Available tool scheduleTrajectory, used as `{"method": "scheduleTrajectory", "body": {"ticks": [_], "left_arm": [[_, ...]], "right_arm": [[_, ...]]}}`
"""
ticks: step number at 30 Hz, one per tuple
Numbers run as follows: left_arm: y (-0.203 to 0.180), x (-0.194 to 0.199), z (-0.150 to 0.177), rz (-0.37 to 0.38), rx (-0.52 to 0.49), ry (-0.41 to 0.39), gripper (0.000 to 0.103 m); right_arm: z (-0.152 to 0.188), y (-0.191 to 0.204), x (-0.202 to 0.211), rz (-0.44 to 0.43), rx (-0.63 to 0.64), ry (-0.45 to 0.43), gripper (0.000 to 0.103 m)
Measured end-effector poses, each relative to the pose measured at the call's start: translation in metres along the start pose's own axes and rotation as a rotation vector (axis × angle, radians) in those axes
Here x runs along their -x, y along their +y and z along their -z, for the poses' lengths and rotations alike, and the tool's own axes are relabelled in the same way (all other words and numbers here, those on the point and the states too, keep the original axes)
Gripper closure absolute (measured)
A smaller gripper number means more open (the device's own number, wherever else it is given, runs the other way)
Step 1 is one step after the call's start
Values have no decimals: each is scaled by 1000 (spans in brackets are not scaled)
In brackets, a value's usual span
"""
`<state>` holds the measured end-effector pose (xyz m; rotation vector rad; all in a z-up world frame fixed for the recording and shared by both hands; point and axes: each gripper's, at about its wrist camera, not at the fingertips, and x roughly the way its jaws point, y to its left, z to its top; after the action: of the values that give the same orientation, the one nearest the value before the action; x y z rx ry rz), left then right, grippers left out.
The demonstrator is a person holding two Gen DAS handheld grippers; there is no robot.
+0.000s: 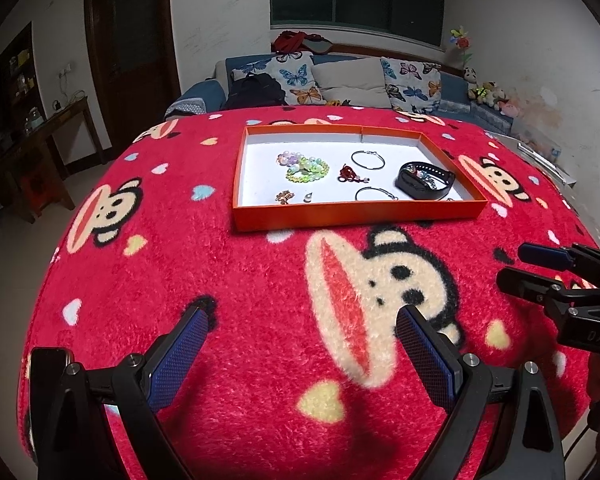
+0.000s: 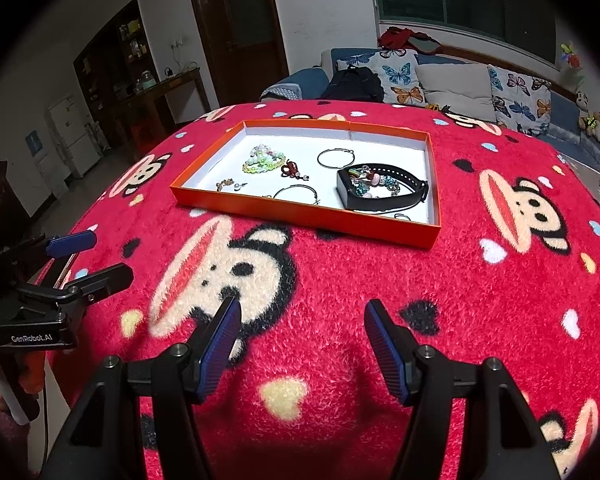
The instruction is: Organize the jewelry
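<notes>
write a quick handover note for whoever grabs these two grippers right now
Left gripper: open, holding nothing, above the red monkey blanket.
Right gripper: open, holding nothing, also short of the tray.
All jewelry visible lies in the orange tray: beaded bracelets, two hoop bangles, red knot charm, black watch band with a bead bracelet in its loop, small pieces at the near edge.
Done: everything visible is in the tray.
Left: can't tell whether anything remains.
</notes>
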<state>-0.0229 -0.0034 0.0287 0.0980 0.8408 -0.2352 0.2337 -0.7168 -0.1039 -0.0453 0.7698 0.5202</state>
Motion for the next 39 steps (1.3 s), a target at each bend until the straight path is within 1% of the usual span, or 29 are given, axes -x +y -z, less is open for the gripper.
{"method": "scheduleTrajectory", "body": {"ticks": [24,39], "left_arm": [[0,-10,5,0,1,25,1],[-3,-13,4,1,-3,20,1]], "right_arm": [[3,-3,-6,-8,-7,16,33],[4,-4,-8,-16,-11,15,33]]}}
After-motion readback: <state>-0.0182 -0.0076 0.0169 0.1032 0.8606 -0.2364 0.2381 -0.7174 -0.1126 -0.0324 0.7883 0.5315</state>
